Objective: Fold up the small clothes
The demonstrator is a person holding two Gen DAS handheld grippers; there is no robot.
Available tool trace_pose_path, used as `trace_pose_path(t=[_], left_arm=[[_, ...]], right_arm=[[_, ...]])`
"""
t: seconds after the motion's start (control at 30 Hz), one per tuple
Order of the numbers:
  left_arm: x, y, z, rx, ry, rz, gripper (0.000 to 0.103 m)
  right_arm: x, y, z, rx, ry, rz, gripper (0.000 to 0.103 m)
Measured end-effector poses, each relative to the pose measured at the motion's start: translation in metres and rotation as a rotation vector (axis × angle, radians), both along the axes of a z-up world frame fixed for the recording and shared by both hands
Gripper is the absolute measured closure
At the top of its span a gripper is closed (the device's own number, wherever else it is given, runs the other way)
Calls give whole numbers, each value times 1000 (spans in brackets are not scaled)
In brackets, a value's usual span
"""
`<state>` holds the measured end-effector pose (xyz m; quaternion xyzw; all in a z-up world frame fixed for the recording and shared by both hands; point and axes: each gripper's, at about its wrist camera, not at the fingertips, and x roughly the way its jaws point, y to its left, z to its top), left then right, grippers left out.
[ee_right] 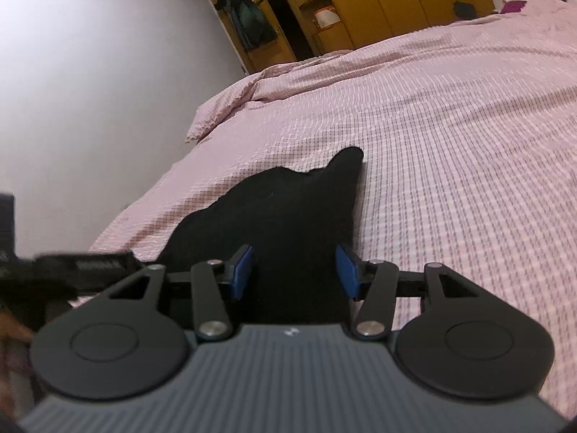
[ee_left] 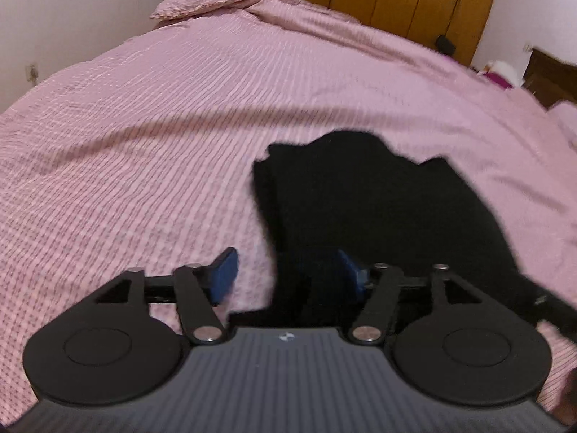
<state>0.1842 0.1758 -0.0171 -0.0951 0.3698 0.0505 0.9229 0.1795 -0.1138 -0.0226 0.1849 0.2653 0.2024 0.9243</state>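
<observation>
In the left wrist view, a white wall [ee_left: 72, 18] closes the left edge, with a small socket low on it; beside it the pink checked bedspread [ee_left: 162, 144] covers the whole bed, its far corner rumpled into a fold near the wall; at the bottom the left gripper [ee_left: 288, 274] stands released, its blue pads [ee_left: 225, 270] wide apart; the left pad hangs over bare bedspread, the right pad over the near edge of the black garment [ee_left: 378, 216]; no cloth is pinched between them; the garment lies flat on the bedspread just right of centre, its left edge doubled into a thick fold, its far edge uneven with two peaks; further right, wooden wardrobe doors [ee_left: 414, 0] line the back wall, and a dark wooden headboard [ee_left: 548, 75] shows at the right edge.

In the right wrist view, the left gripper's dark body [ee_right: 72, 270] shows blurred at the left edge, just beside the garment; a white wall [ee_right: 90, 72] rises behind it; the black garment [ee_right: 288, 209] runs from a point at the far end down between the fingers of the right gripper [ee_right: 294, 274]; its blue pads [ee_right: 243, 270] stand partly apart with the cloth filling the gap; whether they press on it or merely straddle it, I cannot tell; to the right the bedspread [ee_right: 468, 144] stretches away, with the wooden wardrobe [ee_right: 396, 0] beyond it.
</observation>
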Motion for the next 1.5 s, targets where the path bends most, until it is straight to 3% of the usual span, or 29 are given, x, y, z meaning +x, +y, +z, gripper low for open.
trace_pose_path(t=[0.1, 0.27, 0.4, 0.57, 0.7, 0.87, 1.03, 1.5], left_arm=[[-3, 9, -13, 1, 12, 7, 21], [-12, 13, -12, -8, 10, -1, 21], [-12, 15, -4, -53, 10, -1, 21], [-13, 14, 7, -127, 9, -48, 18], [-5, 11, 2, -104, 42, -51, 17], [1, 15, -9, -158, 62, -53, 14], [4, 15, -13, -152, 62, -64, 12], [11, 14, -19, -150, 59, -84, 6]], right_arm=[[-5, 4, -7, 1, 35, 8, 50], [-12, 5, -11, -33, 36, 11, 50], [-9, -3, -10, 5, 70, 7, 49], [-4, -16, -2, 65, 77, -16, 37], [9, -24, 0, 88, 95, -44, 35], [34, -26, -9, 118, 167, 20, 35], [53, -23, -26, 155, 236, 99, 34], [70, -16, -38, 180, 239, 199, 30]])
